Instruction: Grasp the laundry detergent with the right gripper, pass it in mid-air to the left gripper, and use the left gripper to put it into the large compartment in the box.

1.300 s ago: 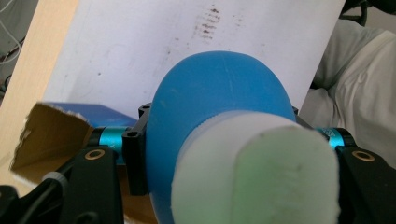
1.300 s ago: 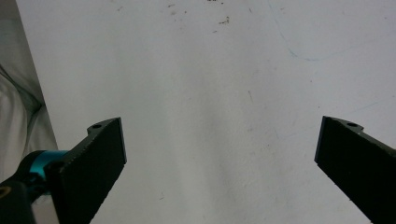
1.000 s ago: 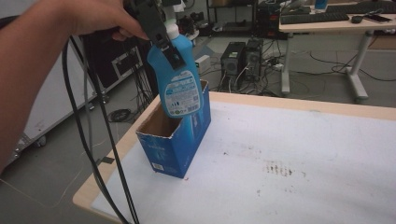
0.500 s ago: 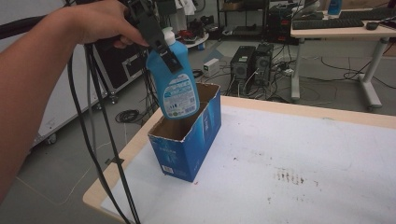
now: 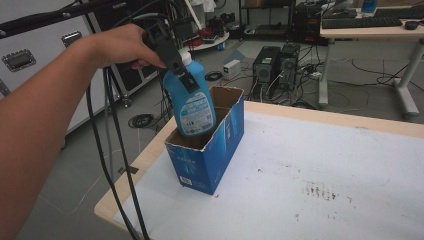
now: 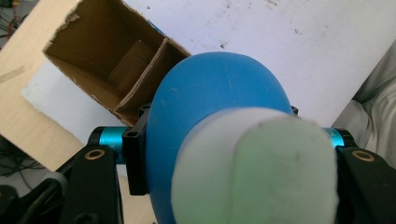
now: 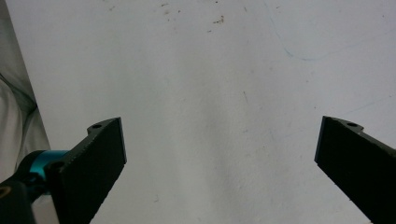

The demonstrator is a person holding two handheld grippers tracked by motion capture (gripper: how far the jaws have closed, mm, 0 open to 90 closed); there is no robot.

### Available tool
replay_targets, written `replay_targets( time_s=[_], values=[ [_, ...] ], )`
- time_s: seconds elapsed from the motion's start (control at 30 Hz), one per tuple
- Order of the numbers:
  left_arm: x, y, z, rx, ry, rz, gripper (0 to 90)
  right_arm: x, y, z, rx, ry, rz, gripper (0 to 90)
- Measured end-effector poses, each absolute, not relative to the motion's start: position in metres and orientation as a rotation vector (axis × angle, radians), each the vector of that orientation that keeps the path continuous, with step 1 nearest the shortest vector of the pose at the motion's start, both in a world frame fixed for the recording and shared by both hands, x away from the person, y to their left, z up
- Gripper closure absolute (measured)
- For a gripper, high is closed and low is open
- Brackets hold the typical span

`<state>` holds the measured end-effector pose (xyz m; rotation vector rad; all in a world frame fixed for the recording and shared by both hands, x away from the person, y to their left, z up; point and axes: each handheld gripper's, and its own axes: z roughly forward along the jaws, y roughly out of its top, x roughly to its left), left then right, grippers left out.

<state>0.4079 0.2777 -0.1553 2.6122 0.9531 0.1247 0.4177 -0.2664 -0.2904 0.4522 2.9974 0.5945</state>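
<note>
**Bottle going into box at the table's left edge**

Lab room, white-topped table (image 5: pixel 320 165), cluttered floor behind. Blue cardboard box (image 5: pixel 210 150) stands open-topped by the table's far-left corner. Left gripper (image 5: pixel 175 57), fingers clamped on the neck of the blue bottle (image 5: pixel 192 102), hangs it right over the box mouth, base just inside. Bottle's long axis near upright, cap end up and tilted slightly away from the box, base pointing down into the near compartment. Remaining move looks like straight down. Right gripper (image 7: pixel 219 163): fingers wide apart, holding nothing, over bare table.
</note>
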Motion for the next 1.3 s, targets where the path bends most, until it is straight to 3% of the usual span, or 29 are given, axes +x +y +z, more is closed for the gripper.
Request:
replay_targets(
  time_s=[0.8, 1.3],
  values=[
    [0.422, 0.268, -0.263, 2.701, 0.909, 0.046, 38.0, 0.421, -0.265, -0.303, 0.485, 3.021, 0.564, 1.3],
    [0.426, 0.266, -0.287, 2.707, 0.921, 0.039, 37.9, 0.42, -0.266, -0.308, 0.49, 3.03, 0.558, 1.3]
  ],
)
